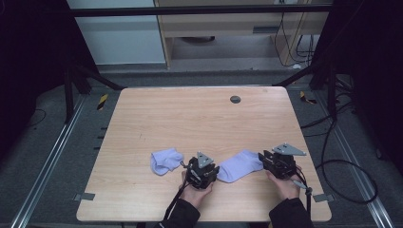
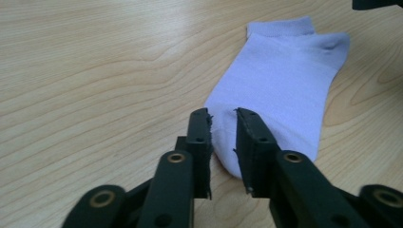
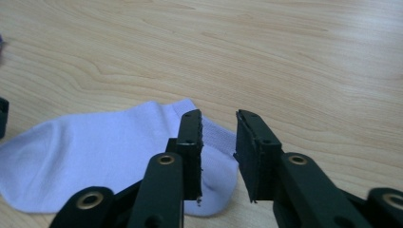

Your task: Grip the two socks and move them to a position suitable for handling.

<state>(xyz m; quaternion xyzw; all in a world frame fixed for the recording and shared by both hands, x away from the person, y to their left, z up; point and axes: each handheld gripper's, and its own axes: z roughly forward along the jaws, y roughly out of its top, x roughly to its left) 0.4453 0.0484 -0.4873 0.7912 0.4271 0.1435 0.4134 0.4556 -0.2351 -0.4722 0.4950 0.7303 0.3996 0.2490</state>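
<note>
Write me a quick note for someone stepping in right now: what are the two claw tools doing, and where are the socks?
Left gripper: jaws apart over the toe of the flat sock, not pinching it.
Right gripper: jaws apart at that sock's cuff end, not pinching either.
Flat sock lies stretched out on the table between both grippers.
Second sock lies crumpled to the left, untouched.
Done: one sock laid flat.
Left, probably: straighten the crumpled one and pair them.

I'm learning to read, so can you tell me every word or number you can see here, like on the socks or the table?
There is no writing to read here.
Flat pale lilac sock: plain, no word or logo.
Crumpled pale lilac sock: plain too.
Light wooden table: only wood grain and a small dark round cap, no label.
Black left gripper and black right gripper: no marks or numbers.
</note>
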